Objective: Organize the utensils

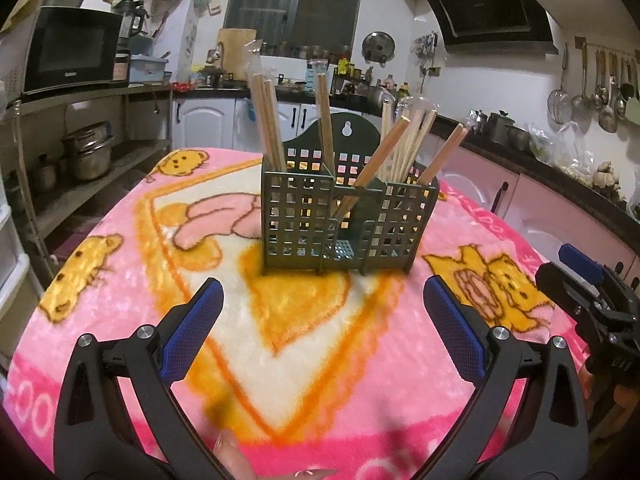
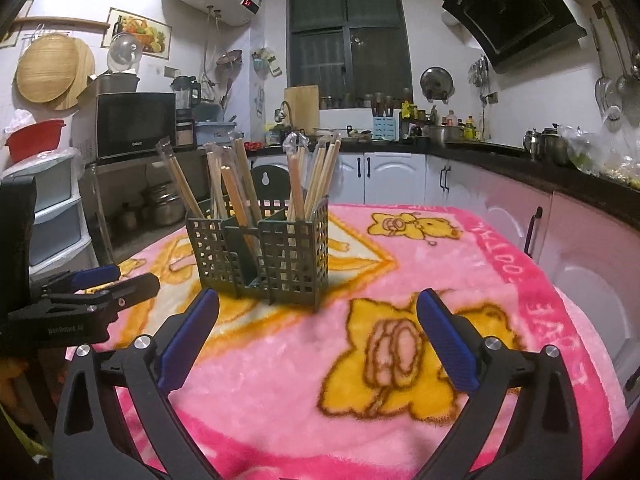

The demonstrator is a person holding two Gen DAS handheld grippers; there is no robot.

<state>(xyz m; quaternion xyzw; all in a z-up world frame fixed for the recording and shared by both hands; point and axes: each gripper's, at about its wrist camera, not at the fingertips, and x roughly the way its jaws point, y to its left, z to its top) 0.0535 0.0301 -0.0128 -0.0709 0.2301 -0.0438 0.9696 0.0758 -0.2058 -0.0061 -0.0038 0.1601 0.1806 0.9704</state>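
A dark green slotted utensil holder (image 1: 300, 224) stands upright on the pink cartoon blanket (image 1: 120, 288); it also shows in the right wrist view (image 2: 288, 256). Several wooden chopsticks (image 1: 324, 120) stand and lean in its compartments, some in clear wrappers (image 2: 240, 184). My left gripper (image 1: 323, 326) is open and empty, a little short of the holder. My right gripper (image 2: 318, 330) is open and empty, in front of the holder and to its right. The right gripper shows at the right edge of the left wrist view (image 1: 592, 292); the left gripper shows at the left of the right wrist view (image 2: 96, 288).
The blanket (image 2: 500, 264) covers a table. A shelf with a microwave (image 1: 68, 52) and steel pots (image 1: 88, 152) is at the left. A dark counter (image 2: 520, 160) with white cabinets runs behind and right. Ladles (image 1: 600, 92) hang on the wall.
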